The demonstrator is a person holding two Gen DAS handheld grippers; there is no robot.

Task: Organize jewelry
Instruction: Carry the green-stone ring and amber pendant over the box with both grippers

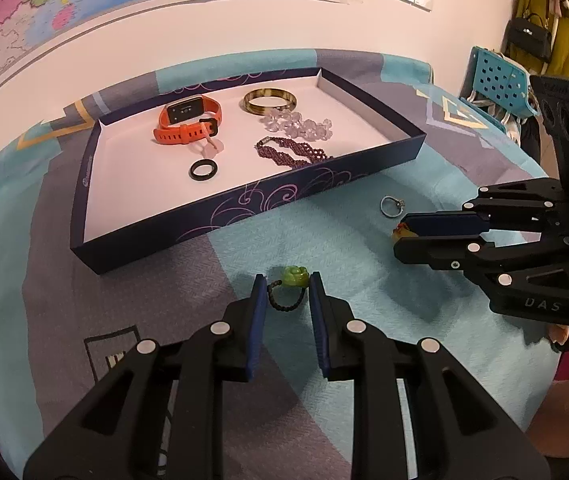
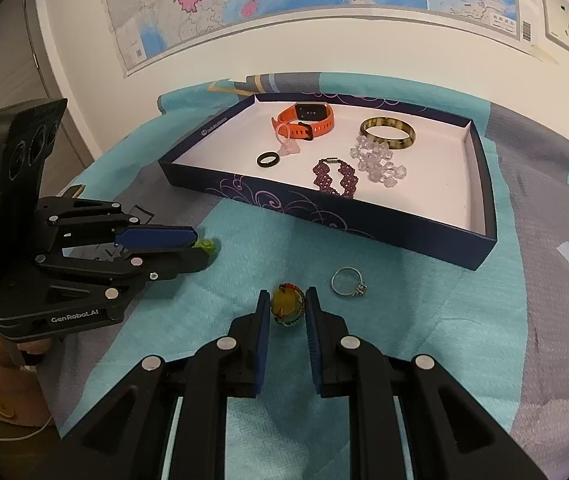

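A ring with a green stone (image 1: 294, 276) on a dark beaded band lies on the teal cloth, and my left gripper (image 1: 286, 282) is shut on it, a blue pad against each side. A ring with a yellow stone (image 2: 286, 306) sits between the pads of my right gripper (image 2: 287, 295), which is shut on it. A silver ring (image 2: 348, 281) lies loose on the cloth just right of the right gripper. Behind them stands the dark blue tray (image 1: 244, 208) with a white floor. The two grippers are side by side in front of the tray.
In the tray lie an orange watch (image 1: 188, 120), a horn-coloured bangle (image 1: 270, 100), a clear bead bracelet (image 1: 300, 124), a purple beaded bracelet (image 1: 294, 152), a black ring (image 1: 203, 169) and a small pink piece (image 1: 210, 145). A blue chair (image 1: 496, 80) stands at the far right.
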